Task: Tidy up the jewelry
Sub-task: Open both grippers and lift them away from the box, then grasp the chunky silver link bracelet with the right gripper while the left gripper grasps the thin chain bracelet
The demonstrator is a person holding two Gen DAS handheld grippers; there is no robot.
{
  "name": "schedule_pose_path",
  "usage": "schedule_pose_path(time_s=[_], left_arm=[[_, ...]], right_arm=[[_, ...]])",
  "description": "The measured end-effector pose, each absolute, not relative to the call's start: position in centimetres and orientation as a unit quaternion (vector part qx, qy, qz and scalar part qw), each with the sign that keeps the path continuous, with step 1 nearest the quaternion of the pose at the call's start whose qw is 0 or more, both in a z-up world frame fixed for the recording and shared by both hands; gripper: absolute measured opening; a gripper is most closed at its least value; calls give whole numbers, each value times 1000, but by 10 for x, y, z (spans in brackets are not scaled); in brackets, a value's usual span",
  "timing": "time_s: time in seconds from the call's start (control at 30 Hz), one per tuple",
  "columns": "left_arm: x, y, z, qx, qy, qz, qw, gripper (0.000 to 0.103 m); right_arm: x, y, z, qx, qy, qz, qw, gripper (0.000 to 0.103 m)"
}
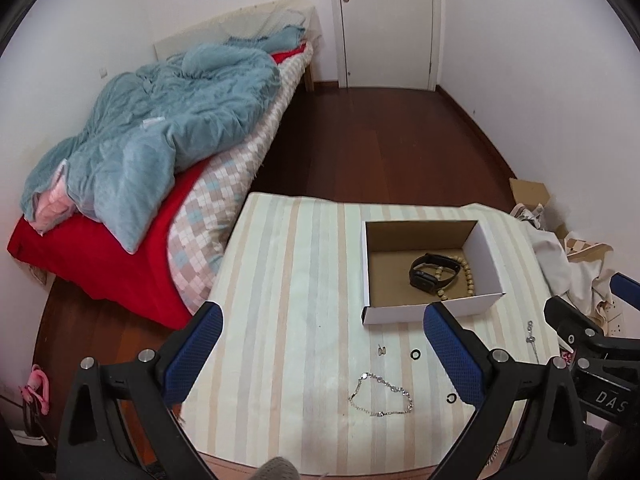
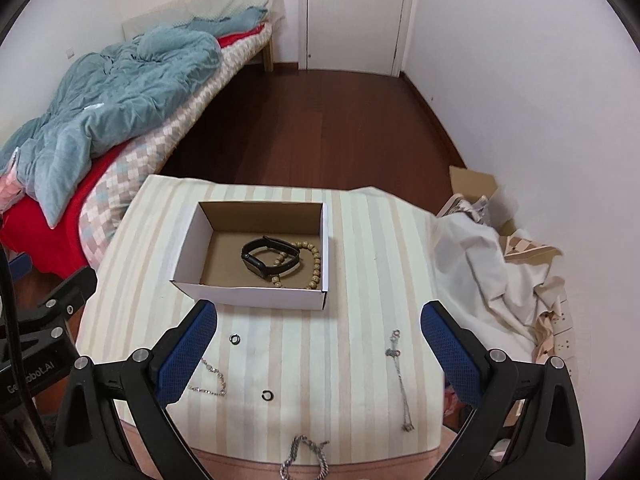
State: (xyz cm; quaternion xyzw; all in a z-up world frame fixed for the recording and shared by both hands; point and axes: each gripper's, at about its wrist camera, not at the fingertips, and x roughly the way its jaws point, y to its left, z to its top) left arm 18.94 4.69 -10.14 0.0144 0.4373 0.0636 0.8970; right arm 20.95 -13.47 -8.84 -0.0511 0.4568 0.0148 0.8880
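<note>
I am holding the left gripper [image 1: 322, 354] and the right gripper [image 2: 318, 346] spread wide and empty above the striped worktop [image 2: 352, 240]. The black watch [image 2: 267, 258] and bead bracelet [image 2: 310, 266] are lying inside the cardboard box [image 2: 248, 290]; a silver chain bracelet [image 1: 380, 396], a chain [image 2: 400, 380] and two black rings [image 2: 235, 338] are lying just before it.

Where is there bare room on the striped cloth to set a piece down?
Bare cloth lies left of the white box, toward the bed, and right of it, before the white fabric heap. The near strip is crowded: silver bracelet, two black rings, straight chain.
</note>
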Motion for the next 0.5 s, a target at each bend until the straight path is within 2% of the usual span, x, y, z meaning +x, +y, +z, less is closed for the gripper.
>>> schedule_pose_path(time_s=[0.33, 0.5], left_arm=[[147, 51, -60, 2, 402, 58, 914, 102], [129, 64, -68, -16, 395, 78, 915, 102]], right_arm=[[160, -133, -41, -41, 419, 20, 907, 103], [144, -140, -54, -13, 438, 30, 898, 103]])
